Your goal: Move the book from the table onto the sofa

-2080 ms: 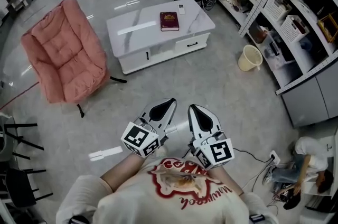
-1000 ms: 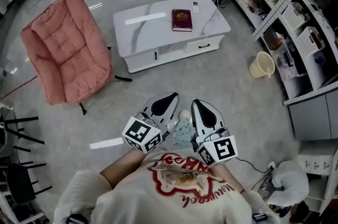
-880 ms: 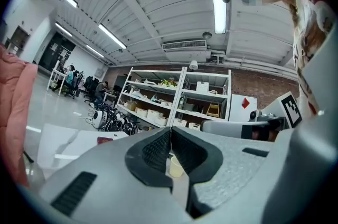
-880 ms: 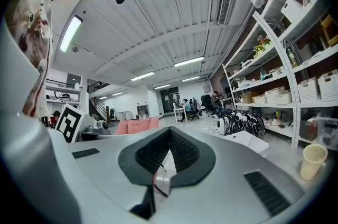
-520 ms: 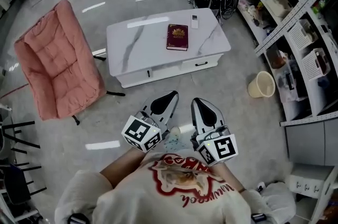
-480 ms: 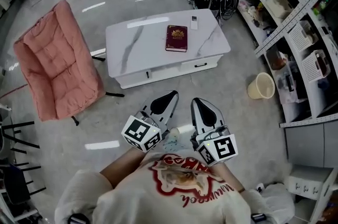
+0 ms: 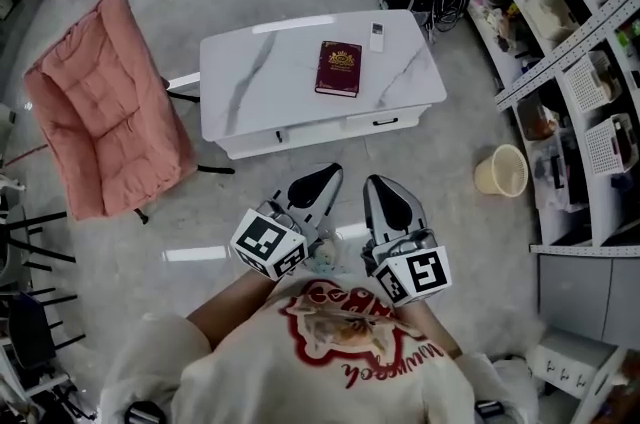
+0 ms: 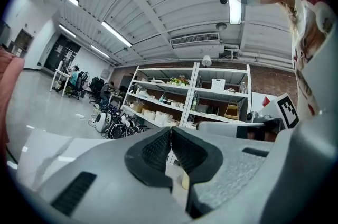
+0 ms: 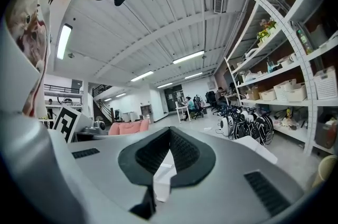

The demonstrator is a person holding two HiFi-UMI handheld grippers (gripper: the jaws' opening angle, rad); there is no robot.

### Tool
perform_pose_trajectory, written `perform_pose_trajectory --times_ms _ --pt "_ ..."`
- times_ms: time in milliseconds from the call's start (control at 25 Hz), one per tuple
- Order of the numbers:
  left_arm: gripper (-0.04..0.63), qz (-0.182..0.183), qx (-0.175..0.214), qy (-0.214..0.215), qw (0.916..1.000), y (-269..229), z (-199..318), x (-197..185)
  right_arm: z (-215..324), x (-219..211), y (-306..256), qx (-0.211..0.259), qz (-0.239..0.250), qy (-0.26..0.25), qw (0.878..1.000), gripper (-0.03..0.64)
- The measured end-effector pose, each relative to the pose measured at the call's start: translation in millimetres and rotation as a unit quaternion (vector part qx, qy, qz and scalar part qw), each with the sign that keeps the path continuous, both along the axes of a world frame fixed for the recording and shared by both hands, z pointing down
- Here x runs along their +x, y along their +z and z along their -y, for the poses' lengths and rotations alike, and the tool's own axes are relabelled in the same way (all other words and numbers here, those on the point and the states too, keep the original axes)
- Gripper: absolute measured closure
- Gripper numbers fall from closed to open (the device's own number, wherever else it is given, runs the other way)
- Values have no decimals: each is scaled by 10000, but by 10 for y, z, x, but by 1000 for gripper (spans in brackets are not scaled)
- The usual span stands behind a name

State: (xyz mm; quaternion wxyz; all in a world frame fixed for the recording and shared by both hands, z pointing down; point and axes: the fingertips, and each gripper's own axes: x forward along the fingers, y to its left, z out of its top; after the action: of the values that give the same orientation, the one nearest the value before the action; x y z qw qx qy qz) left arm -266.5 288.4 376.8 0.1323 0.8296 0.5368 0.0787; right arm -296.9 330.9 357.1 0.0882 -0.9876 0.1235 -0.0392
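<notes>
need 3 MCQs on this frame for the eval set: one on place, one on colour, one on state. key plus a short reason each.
1. Where does the book lie?
A. on the white table
B. on the pink sofa
C. on the floor

2. What colour is the book's cover?
A. green
B. dark red
C. black

3. How do the left gripper and the right gripper stand?
A. both open
B. left shut on the book
C. both shut, empty

Key:
1 A, the head view shows it flat on the tabletop.
2 B, the cover reads dark red against the white top.
3 C, each gripper view shows the pads meeting at the tips with nothing between them.
</notes>
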Motion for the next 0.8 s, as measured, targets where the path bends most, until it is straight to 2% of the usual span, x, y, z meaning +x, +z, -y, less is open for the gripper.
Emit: perform_pose_trajectory --times_ms 440,640,800 --pt "592 62 151 -250 9996 75 -49 419 -213 385 63 63 78 -27 9999 617" --pt "592 76 116 -228 9996 142 -233 830 -416 785 90 19 68 24 10000 617" --pt "592 93 84 -140 9998 199 -471 1299 -646 1230 151 -26 124 109 9999 617"
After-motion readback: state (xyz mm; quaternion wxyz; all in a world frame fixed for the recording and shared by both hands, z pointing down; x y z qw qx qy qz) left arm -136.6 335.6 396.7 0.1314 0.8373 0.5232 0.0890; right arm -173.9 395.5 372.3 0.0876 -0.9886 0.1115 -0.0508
